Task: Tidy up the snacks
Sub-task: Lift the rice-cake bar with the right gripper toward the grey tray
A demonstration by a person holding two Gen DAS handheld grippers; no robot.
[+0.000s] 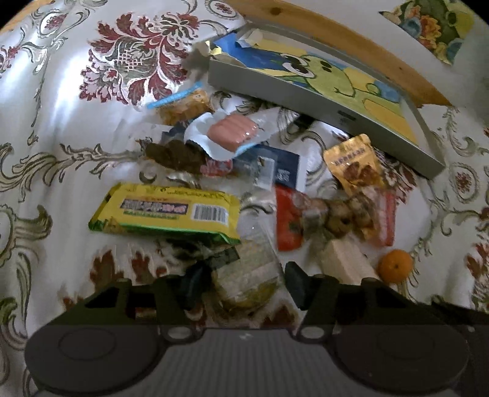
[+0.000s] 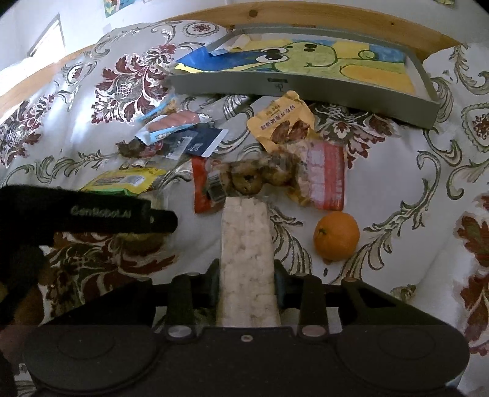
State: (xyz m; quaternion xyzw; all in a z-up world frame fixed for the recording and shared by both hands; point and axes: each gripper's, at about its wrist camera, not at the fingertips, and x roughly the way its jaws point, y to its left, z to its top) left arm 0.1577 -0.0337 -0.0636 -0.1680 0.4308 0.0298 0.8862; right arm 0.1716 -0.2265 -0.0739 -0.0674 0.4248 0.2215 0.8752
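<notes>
Snack packs lie scattered on a floral cloth in front of a grey tray [image 1: 305, 91] [image 2: 305, 84] lined with a frog drawing. My right gripper [image 2: 247, 284] is shut on a long white puffed-rice bar [image 2: 246, 244], which points toward the pile; the bar's end also shows in the left wrist view [image 1: 342, 259]. My left gripper [image 1: 246, 284] is open, its fingers on either side of a clear pack holding a pale green cake [image 1: 247, 274]. In the right wrist view the left gripper's black body [image 2: 91, 213] sits low at the left.
Loose on the cloth: an orange [image 2: 336, 235] [image 1: 394, 265], a yellow-green pack [image 1: 165, 210], a sausage pack [image 1: 233, 132], a yellow pouch [image 1: 354, 165] and a red pack of ring biscuits [image 2: 244, 180]. A wooden board [image 2: 305, 15] runs behind the tray.
</notes>
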